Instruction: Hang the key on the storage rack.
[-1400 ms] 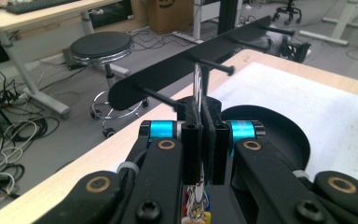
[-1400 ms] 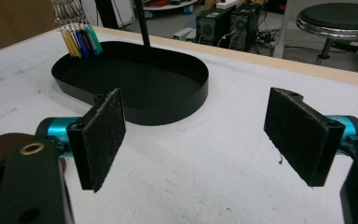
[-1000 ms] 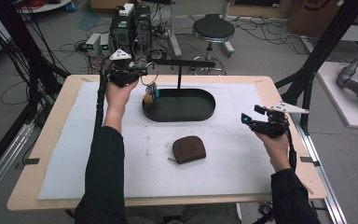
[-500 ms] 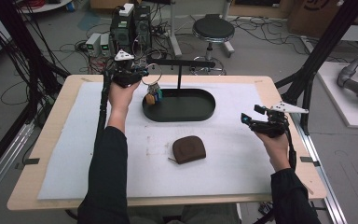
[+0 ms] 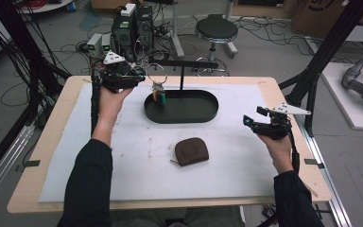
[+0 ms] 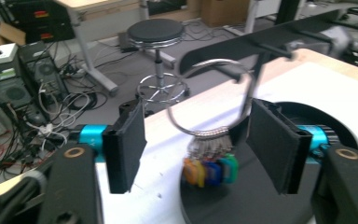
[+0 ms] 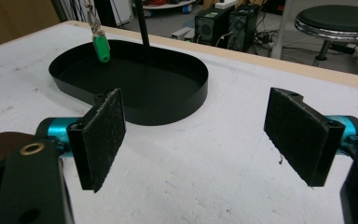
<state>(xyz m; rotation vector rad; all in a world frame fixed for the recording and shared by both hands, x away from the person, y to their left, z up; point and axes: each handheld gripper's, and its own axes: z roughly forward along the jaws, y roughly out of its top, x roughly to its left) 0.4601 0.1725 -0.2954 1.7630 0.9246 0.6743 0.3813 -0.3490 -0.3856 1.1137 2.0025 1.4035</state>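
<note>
A large metal key ring (image 5: 157, 72) with several coloured tags (image 5: 160, 97) hangs from the left end of a black bar stand (image 5: 185, 63), over the black oval tray (image 5: 203, 116). My left gripper (image 5: 139, 77) is just left of the ring. In the left gripper view the ring (image 6: 209, 100) and tags (image 6: 209, 170) hang between the pads (image 6: 128, 144) without touching them. The jaws have just been opening, and my left gripper (image 6: 198, 144) is open. My right gripper (image 5: 253, 119) rests at the table's right and is open and empty (image 7: 203, 135).
A brown pouch (image 5: 191, 151) lies on the white mat in front of the tray. The stand's post (image 5: 181, 78) rises from the tray's back edge. In the right gripper view, the tray (image 7: 135, 88) and a green tag (image 7: 101, 49) lie ahead. Beyond the table stand a stool (image 5: 216, 30) and computer cases.
My left gripper let go of the key ring and drew back to the left a little. The ring now hangs free from the bar. The right hand stayed put.
</note>
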